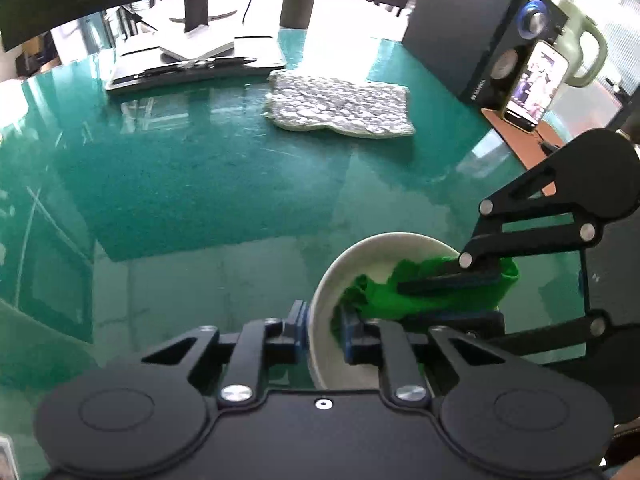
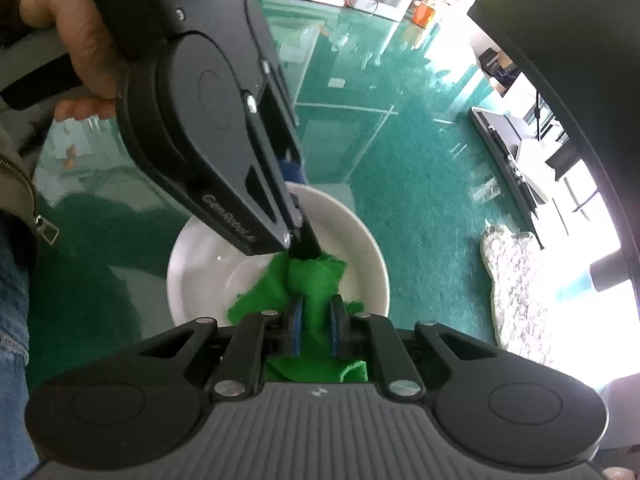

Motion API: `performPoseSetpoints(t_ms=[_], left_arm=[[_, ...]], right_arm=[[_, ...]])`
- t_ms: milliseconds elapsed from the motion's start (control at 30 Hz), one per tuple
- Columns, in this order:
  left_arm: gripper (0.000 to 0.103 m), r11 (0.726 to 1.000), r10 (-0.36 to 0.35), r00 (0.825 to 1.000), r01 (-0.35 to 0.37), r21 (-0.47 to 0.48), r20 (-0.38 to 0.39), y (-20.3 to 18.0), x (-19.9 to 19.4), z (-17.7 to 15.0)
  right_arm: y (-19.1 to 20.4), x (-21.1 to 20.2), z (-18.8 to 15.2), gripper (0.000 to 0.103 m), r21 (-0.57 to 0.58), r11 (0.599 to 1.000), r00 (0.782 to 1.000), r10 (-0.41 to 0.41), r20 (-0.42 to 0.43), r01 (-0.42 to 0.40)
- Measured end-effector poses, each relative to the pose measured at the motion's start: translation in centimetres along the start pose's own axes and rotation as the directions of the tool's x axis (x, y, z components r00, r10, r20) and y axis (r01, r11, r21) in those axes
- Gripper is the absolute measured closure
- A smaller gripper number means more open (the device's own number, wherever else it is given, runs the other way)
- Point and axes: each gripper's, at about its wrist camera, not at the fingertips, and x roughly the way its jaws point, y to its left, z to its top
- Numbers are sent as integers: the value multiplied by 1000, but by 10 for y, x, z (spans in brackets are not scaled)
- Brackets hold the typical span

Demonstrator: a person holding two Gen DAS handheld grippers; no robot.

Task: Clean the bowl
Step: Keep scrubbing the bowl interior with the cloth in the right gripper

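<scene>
Bowl wipe, both claws engaged
Left claw (image 1: 324, 330) pinches white bowl (image 1: 380, 246) rim (one finger inside); right claw (image 2: 316, 326) clamps green cloth (image 2: 316, 280) in bowl, on green counter (image 1: 200, 184)

Both wrist views look steeply down, close, sharing the bowl (image 1: 384, 248).

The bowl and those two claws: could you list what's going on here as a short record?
surface: green table
bowl: white, on the table
cloth: green, inside the bowl
left claw: clamped on the bowl's rim, one finger inside, one outside
right claw: shut on the cloth
nearby: grey mottled mat, apart from the bowl
</scene>
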Motion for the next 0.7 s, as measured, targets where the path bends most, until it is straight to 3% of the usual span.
performPoseSetpoints(t_ms=[100, 267, 367, 433, 533, 700], left_arm=[[77, 995, -40, 999, 40, -91, 4, 9, 5, -6], [74, 999, -5, 1000, 5, -37, -3, 0, 8, -5], [75, 999, -11, 1000, 10, -40, -2, 1, 9, -4], [75, 999, -12, 1000, 12, -42, -1, 1, 9, -5], [74, 999, -8, 1000, 8, -39, 0, 1, 8, -5], [74, 1000, -5, 1000, 5, -23, 2, 0, 6, -7]], right_arm=[[9, -7, 2, 91, -5, 997, 997, 77, -14, -77], [16, -10, 16, 91, 12, 990, 990, 139, 33, -139], [18, -7, 14, 92, -32, 991, 992, 128, 4, -128], [17, -8, 11, 92, -65, 992, 994, 102, -33, -104], [8, -3, 5, 92, -102, 995, 997, -15, -76, 7], [5, 2, 5, 91, -59, 992, 992, -116, -45, 113]])
